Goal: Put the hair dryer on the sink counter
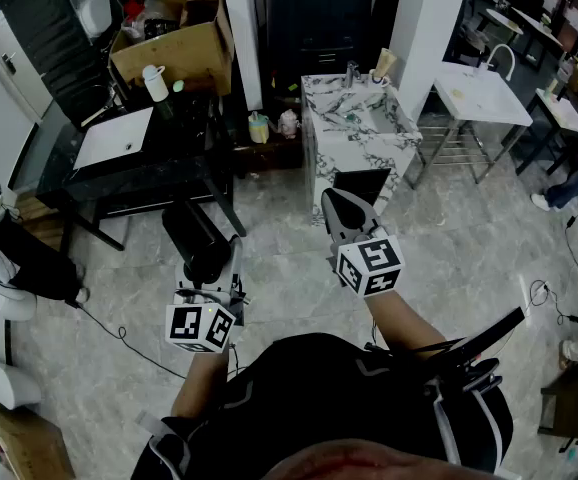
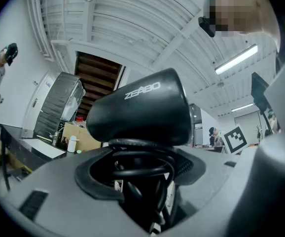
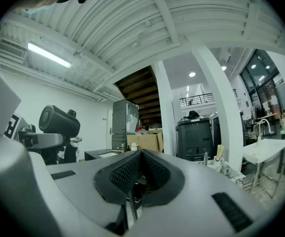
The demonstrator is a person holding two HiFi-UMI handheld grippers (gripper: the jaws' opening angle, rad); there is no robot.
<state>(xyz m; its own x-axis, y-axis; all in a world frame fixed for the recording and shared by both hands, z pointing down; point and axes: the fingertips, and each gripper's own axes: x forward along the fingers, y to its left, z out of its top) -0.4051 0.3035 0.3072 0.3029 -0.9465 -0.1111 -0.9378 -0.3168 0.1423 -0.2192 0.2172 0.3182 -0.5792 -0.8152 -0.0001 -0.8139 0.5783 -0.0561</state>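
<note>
A black hair dryer [image 1: 195, 236] is held up over the floor, its cord [image 2: 138, 168] coiled round the handle. My left gripper [image 1: 212, 280] is shut on that handle and cord, and the barrel [image 2: 141, 108] stands above the jaws of my left gripper [image 2: 140, 177]. My right gripper [image 1: 333, 202] is shut with nothing in it and points at the marble sink counter [image 1: 361, 136] ahead. From the right gripper view [image 3: 138, 176] the hair dryer [image 3: 58, 120] shows at the left and the sink counter [image 3: 227, 172] low at the right.
A dark table [image 1: 139, 173] with a white sheet and a cardboard box [image 1: 177, 46] stands at the left. White tables [image 1: 481, 93] are to the right of the counter. A cable [image 1: 119, 333] runs over the tiled floor. A white pillar [image 1: 241, 28] rises behind.
</note>
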